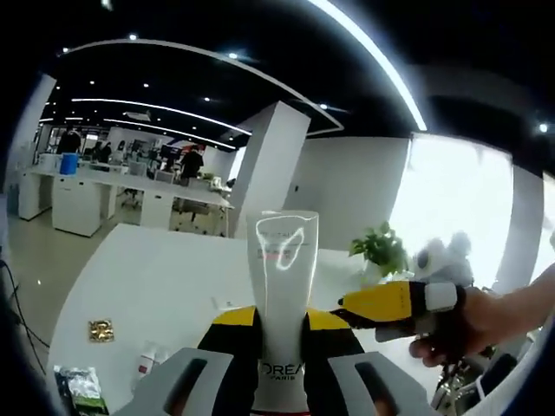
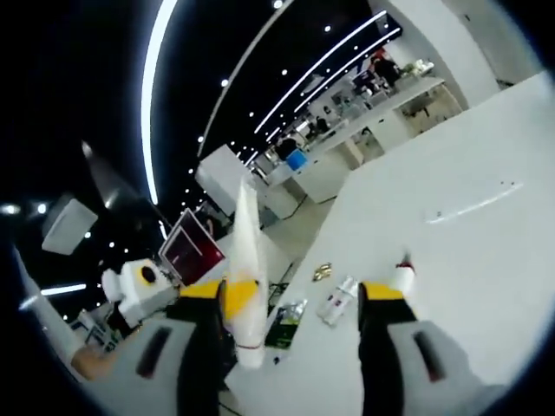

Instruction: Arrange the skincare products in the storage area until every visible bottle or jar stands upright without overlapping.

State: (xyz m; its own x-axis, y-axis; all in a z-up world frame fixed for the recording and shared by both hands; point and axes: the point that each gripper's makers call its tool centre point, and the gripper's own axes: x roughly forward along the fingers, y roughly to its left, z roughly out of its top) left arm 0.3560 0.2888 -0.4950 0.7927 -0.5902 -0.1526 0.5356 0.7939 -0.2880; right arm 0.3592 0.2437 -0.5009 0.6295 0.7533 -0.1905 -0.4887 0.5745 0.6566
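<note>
A white L'Oreal tube (image 1: 283, 277) stands upright between the yellow-tipped jaws of my left gripper (image 1: 282, 334), which is shut on its lower end, above the white table (image 1: 156, 277). My right gripper (image 1: 386, 305), held by a hand, comes in from the right with a yellow jaw tip close to the tube's side. In the right gripper view the same tube (image 2: 246, 260) shows edge-on just inside the left jaw of my right gripper (image 2: 295, 299), whose jaws stand wide open. A small clear bottle (image 2: 336, 305) lies flat on the table (image 2: 468, 251).
On the table's near left lie a gold packet (image 1: 101, 329), a small bottle (image 1: 147, 360) and a green packet (image 1: 80, 386). A potted plant (image 1: 381, 250) stands at the far right. A white, red-tipped item (image 2: 404, 272) sits by the right jaw. Office desks and people are beyond.
</note>
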